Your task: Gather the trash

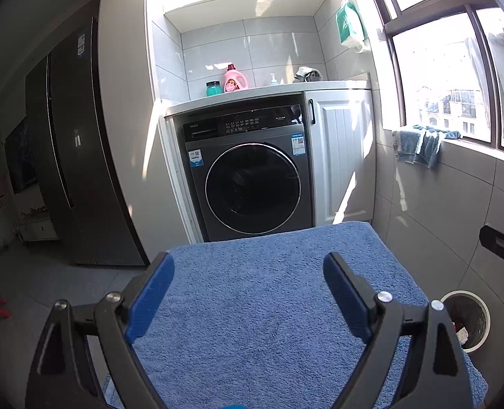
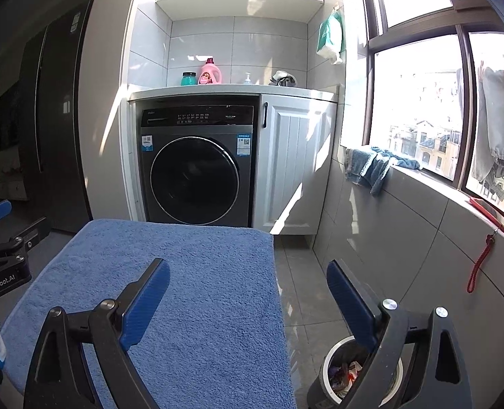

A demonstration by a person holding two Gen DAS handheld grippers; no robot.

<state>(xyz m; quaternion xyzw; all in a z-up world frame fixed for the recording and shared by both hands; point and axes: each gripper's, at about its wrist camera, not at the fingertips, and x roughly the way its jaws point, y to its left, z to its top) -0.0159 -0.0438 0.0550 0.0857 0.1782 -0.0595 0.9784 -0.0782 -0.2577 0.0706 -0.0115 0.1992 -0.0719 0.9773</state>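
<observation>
My left gripper (image 1: 248,262) is open, with nothing between its blue pads, and hovers over a blue towel (image 1: 262,306) spread on a table. My right gripper (image 2: 248,266) is open and empty too, over the towel's right edge (image 2: 184,289) and the floor beside it. A round trash bin (image 2: 325,371) with a white rim stands on the floor to the right of the table, below my right finger, with crumpled trash (image 2: 345,373) inside. The bin (image 1: 463,293) also shows at the lower right of the left wrist view. No loose trash lies on the towel.
A dark washing machine (image 1: 252,177) sits under a counter straight ahead, beside a white cabinet door (image 1: 344,156). Bottles (image 1: 233,80) stand on the counter. A tiled wall and window sill with a blue cloth (image 2: 371,167) run along the right. A dark fridge (image 1: 75,143) stands left.
</observation>
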